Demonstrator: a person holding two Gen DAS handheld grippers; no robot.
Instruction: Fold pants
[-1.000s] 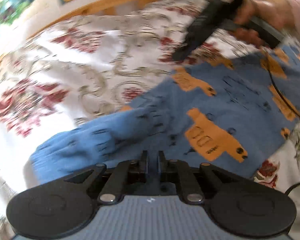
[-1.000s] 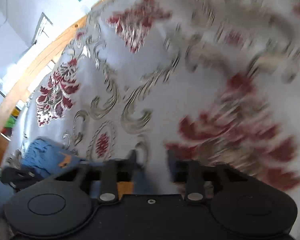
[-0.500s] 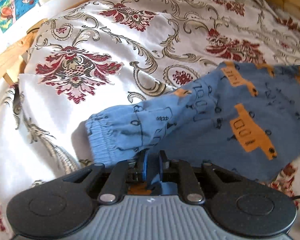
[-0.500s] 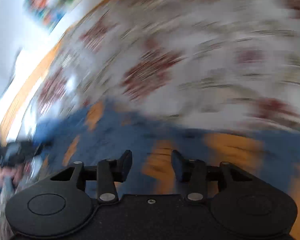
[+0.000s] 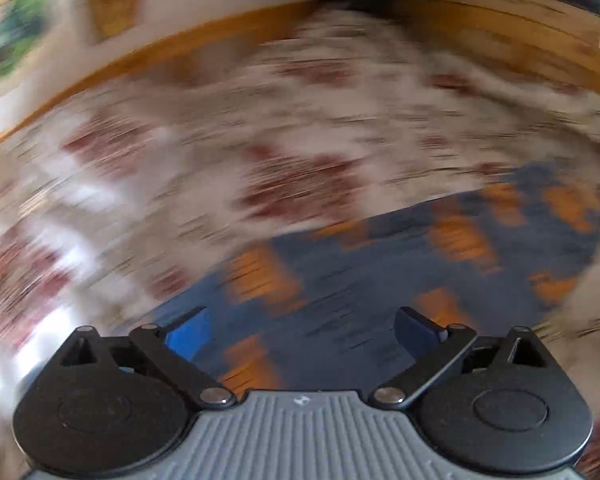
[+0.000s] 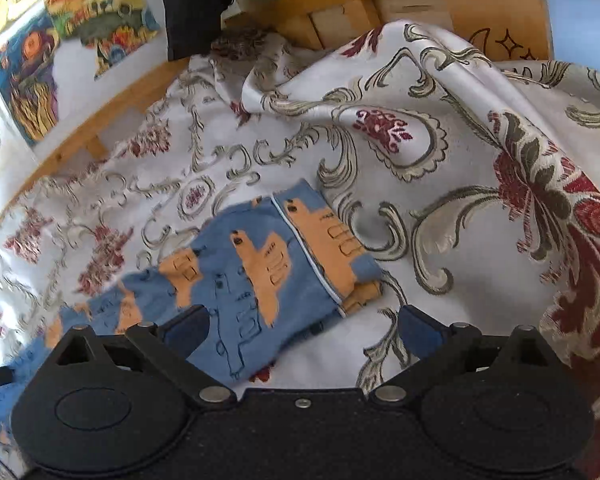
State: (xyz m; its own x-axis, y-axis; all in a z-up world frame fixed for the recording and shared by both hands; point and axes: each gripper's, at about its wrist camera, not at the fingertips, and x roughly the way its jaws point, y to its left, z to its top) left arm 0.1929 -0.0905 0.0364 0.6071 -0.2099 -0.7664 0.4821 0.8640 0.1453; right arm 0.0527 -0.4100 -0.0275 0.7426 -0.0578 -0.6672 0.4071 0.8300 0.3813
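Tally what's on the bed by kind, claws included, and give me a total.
Pants: 1, blue with orange print, lying on the cover
Bed cover: 1, white with red flowers
Claws: 2, left claw and right claw, both open with nothing between the fingers
Total: 4

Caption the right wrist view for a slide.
Open right hand-held gripper above blue patterned pants on floral bedspread.

white satin bedspread with red floral and grey scroll pattern (image 6: 440,208), light wooden bed frame (image 6: 400,4), colourful paintings on white wall (image 6: 32,68)
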